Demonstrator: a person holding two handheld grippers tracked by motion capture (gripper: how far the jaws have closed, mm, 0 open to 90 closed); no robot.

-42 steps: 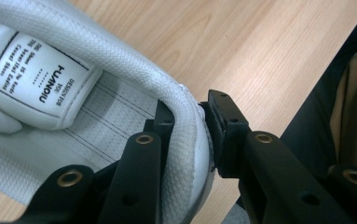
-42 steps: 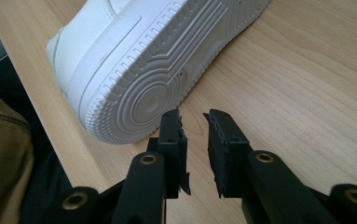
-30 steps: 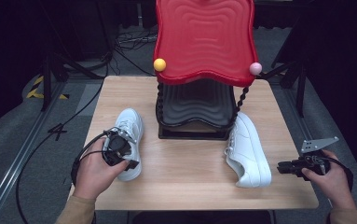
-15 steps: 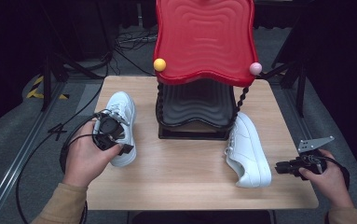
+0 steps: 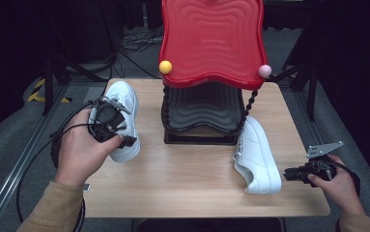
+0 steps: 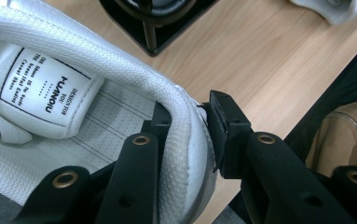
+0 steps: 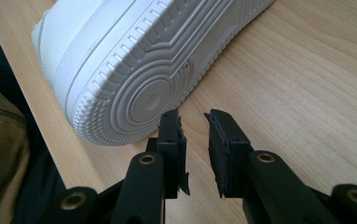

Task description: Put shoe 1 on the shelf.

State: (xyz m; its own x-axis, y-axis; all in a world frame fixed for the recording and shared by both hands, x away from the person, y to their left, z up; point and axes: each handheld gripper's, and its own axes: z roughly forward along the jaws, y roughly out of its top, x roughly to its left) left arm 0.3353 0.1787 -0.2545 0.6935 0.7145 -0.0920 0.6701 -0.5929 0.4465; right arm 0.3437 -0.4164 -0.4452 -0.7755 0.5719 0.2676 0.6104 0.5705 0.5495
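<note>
White leather sneaker (image 5: pixel 122 116) with padded mesh collar, heel rim clamped in left hand-held gripper (image 6: pixel 190 135) above pale wood table (image 5: pixel 192 179), second sneaker's (image 7: pixel 139 60) ridged rubber sole just ahead of right hand-held gripper (image 7: pixel 194 122), jaws slightly parted, gripping nothing.

Overhead cam; tool cams close (shoes (image 5: pixel 255 157)).

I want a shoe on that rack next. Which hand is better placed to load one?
Left, probably. The left gripper already clamps the heel collar of the left shoe, beside the rack. The right gripper holds nothing, short of the right shoe.
</note>
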